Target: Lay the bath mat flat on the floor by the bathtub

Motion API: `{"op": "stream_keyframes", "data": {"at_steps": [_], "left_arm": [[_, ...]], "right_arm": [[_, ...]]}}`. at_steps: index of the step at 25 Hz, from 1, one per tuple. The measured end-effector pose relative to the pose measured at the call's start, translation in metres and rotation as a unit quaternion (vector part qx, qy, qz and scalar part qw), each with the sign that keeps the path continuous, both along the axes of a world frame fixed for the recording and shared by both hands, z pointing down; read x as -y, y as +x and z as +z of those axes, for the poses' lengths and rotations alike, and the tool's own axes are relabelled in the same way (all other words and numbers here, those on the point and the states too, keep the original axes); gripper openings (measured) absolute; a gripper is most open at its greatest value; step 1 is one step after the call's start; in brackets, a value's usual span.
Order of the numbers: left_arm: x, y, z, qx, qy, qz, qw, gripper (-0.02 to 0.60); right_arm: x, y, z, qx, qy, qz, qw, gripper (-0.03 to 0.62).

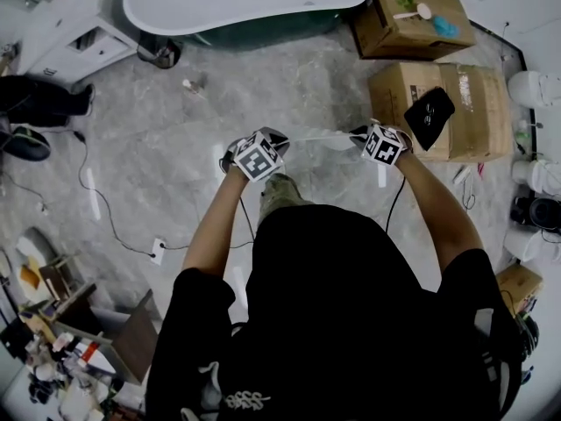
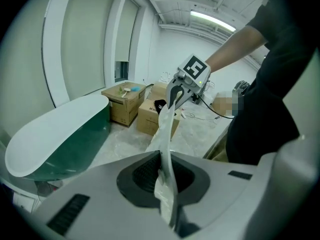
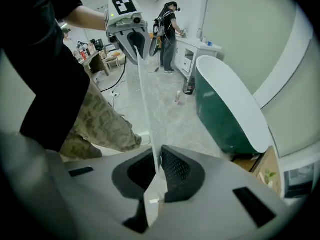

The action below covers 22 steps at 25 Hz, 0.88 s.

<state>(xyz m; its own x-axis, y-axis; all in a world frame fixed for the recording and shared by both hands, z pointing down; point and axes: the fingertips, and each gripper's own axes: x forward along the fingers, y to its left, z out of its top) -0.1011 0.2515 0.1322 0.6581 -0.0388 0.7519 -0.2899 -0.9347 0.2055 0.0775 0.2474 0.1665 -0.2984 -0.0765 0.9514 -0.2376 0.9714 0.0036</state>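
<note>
The bath mat [image 1: 323, 137] is a thin whitish sheet, held taut and edge-on between my two grippers above the marble floor. My left gripper [image 1: 277, 140] is shut on one end of it and my right gripper [image 1: 359, 135] is shut on the other. In the left gripper view the mat [image 2: 165, 129] runs from my pinched jaws [image 2: 163, 159] up to the right gripper [image 2: 173, 95]. In the right gripper view the mat [image 3: 148, 109] runs from my jaws [image 3: 156, 158] to the left gripper [image 3: 136, 46]. The white-and-green bathtub [image 1: 237, 7] stands ahead of me across the floor.
Cardboard boxes [image 1: 456, 103] stand to the right of the tub, one with a black item [image 1: 429, 117] on it. A white cabinet [image 1: 74, 38] is at the far left, cables [image 1: 96, 191] trail on the floor, and clutter [image 1: 53, 323] sits at the near left. Another person [image 3: 168, 34] stands by the cabinet.
</note>
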Motion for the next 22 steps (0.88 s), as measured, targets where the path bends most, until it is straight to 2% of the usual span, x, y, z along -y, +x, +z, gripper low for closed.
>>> {"op": "stream_keyframes", "data": {"at_steps": [10,15,19,22], "left_arm": [[0.063,-0.012,-0.013,-0.026,0.016,0.003,0.9995,0.026],[0.086,-0.016,-0.025,-0.038,0.034,-0.004,0.9987,0.026],[0.1,-0.014,-0.03,-0.035,0.043,-0.019,0.9983,0.026],[0.114,-0.016,-0.028,-0.023,0.036,-0.042,0.9982,0.026]], "right_arm": [[0.075,-0.012,-0.017,-0.003,0.018,0.009,1.0,0.031],[0.114,-0.017,-0.035,0.003,0.046,0.043,0.998,0.031],[0.139,-0.018,-0.037,0.012,0.054,0.053,0.997,0.031],[0.161,-0.02,-0.036,0.016,0.061,0.042,0.997,0.031]]}}
